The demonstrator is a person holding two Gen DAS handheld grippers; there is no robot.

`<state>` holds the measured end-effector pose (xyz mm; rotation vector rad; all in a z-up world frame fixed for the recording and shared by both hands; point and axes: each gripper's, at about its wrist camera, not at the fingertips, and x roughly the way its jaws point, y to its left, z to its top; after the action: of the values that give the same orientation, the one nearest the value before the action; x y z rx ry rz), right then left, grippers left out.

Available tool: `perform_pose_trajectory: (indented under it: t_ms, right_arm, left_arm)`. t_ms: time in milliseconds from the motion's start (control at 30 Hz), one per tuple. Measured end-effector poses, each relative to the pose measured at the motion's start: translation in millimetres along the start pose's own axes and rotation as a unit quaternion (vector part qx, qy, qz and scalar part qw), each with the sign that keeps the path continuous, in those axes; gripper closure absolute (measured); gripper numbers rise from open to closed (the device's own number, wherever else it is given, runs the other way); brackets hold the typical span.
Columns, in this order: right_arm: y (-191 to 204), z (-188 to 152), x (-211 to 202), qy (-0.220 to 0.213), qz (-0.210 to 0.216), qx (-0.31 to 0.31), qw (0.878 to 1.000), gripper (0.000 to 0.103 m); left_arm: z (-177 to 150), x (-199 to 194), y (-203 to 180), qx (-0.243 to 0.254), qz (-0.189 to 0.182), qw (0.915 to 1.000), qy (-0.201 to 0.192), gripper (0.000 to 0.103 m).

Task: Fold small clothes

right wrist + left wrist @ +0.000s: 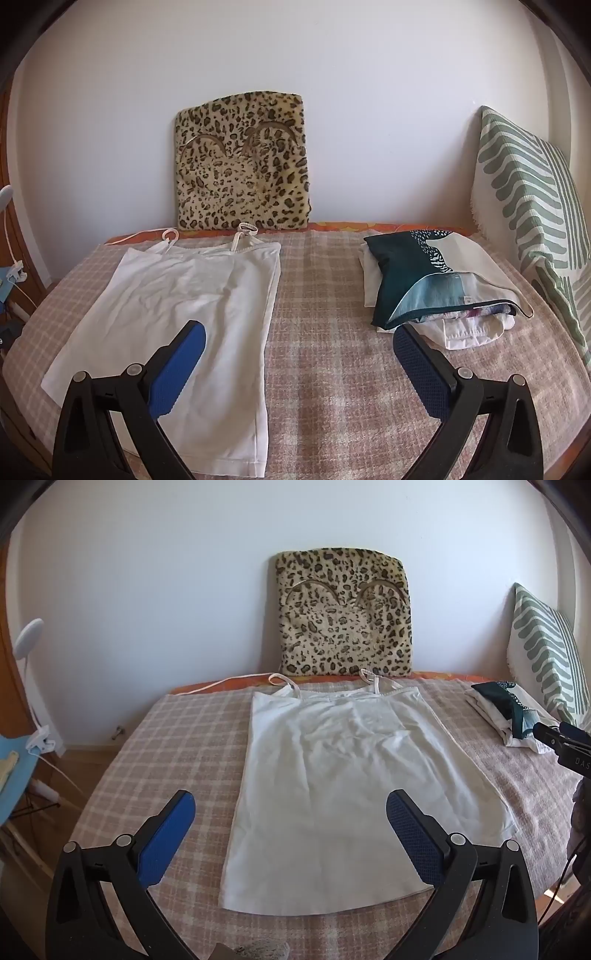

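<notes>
A white strappy top lies flat and spread out on the checked pink blanket, straps toward the wall. It also shows in the right wrist view. My left gripper is open and empty, hovering above the top's lower hem. My right gripper is open and empty, above the blanket beside the top's right edge, its left finger over the cloth. The right gripper's body shows at the far right of the left wrist view.
A leopard-print cushion leans on the wall behind the top. A pile of folded clothes with a dark teal piece on top lies at the right. A green-striped pillow stands at the far right. A lamp and cables are left of the bed.
</notes>
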<state>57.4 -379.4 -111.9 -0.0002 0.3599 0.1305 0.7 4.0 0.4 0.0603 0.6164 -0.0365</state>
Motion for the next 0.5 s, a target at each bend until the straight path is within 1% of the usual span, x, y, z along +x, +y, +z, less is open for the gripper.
perform_pose_trajectory:
  t_ms: [200,500]
  right_arm:
    - [0.6,0.1,0.3,0.000,0.000,-0.001,1.000,0.000]
    - [0.1,-0.2,0.9,0.001,0.001,0.001,1.000,0.000]
  left_arm:
    - [2.9,-0.9,-2.8,-0.002,0.001,1.0000,0.004,0.000]
    - [6.6,-7.0,-1.8,-0.004,0.002,1.0000,-0.003,0.000]
